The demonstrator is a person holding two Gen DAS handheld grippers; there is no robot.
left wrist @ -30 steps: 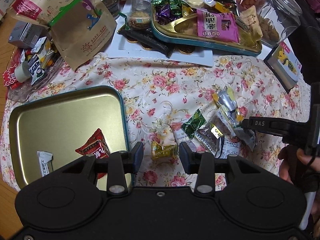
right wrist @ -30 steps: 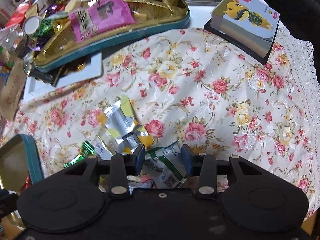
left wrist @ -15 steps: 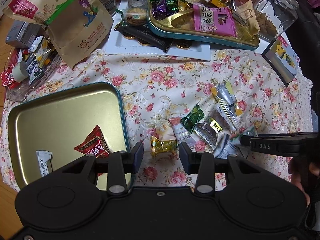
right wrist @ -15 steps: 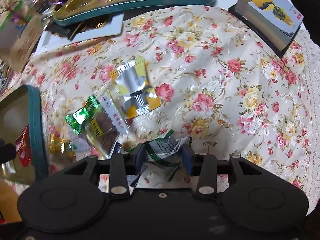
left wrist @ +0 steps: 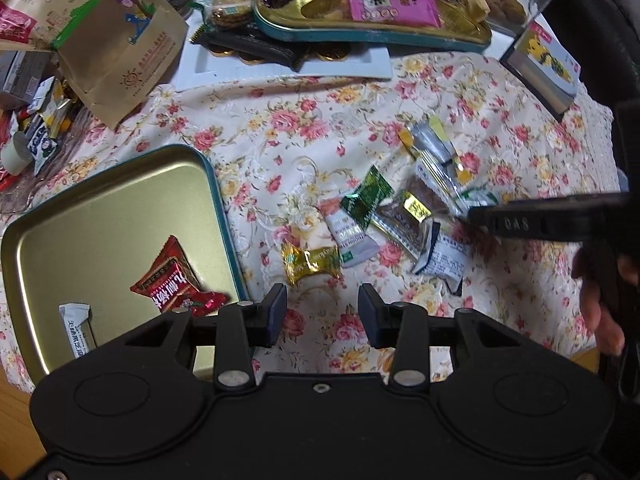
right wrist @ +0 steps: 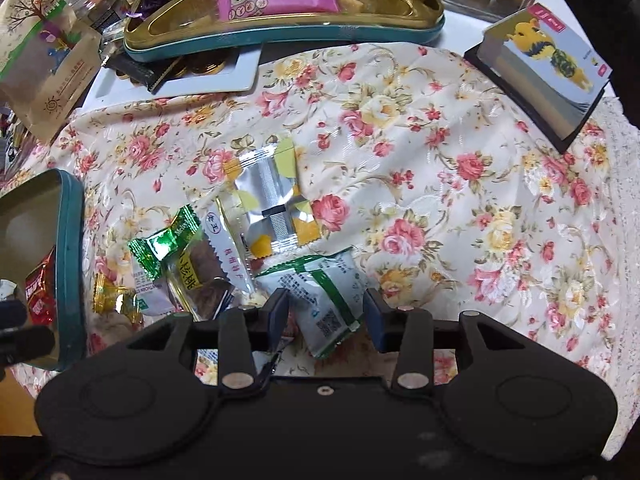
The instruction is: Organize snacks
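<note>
The right gripper (right wrist: 323,312) is open, and its 2 fingers stand on both sides of a white and green snack packet (right wrist: 320,288) that lies on the floral surface (right wrist: 460,200); the fingers do not press it yet, as far as I can see. The left gripper (left wrist: 322,310) is also open and holds nothing; it hovers just near a gold wrapped candy (left wrist: 310,262). Beside this candy is a loose pile of small snacks: a green candy (left wrist: 366,198), a silver and yellow packet (left wrist: 434,146) and some brown ones. The gold tin tray (left wrist: 120,200) on the left already has 2 items, a red packet (left wrist: 176,284) and a small white bar (left wrist: 78,330). I think these packets are very light, thin and a little slippery, and the foil will crumple easily. It seems best to pinch the white and green packet across its flat middle, with gentle force, because the sealed edges may slide out.
</note>
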